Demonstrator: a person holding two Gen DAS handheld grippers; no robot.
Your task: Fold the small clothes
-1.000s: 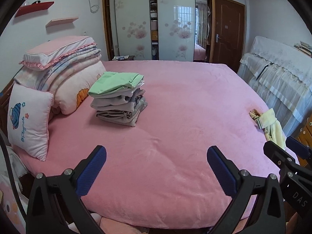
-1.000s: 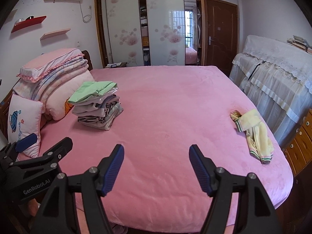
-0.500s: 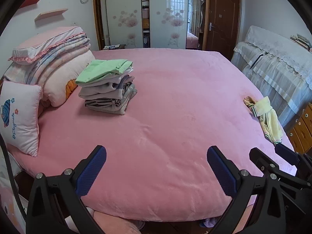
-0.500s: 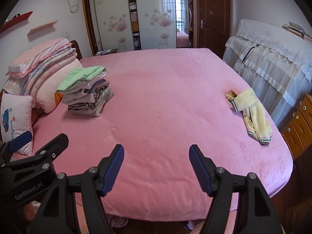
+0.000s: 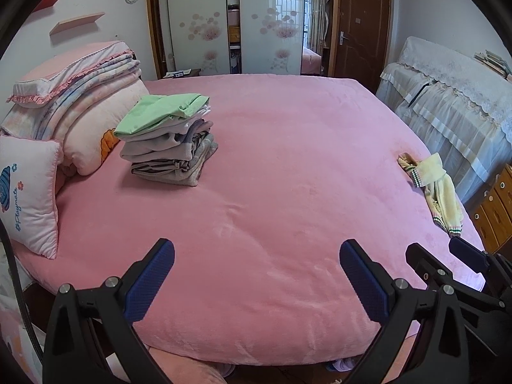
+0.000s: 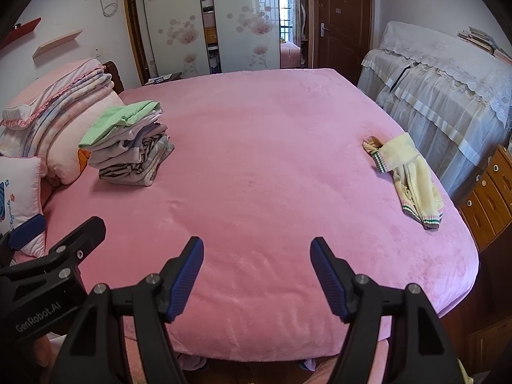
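Observation:
A crumpled pale yellow garment with striped cuffs lies unfolded near the right edge of the pink bed; it also shows in the right wrist view. A stack of folded clothes with a green piece on top sits at the left, also in the right wrist view. My left gripper is open and empty above the bed's near edge. My right gripper is open and empty beside it, well short of the yellow garment.
Pillows and folded quilts are piled at the bed's left. A lace-covered piece of furniture and a wooden drawer unit stand along the right. A wardrobe and door are at the back.
Both grippers have risen and tilted down a little, so the bed sits lower and its near edge shows. The clothes have not moved. Both grippers stay open.

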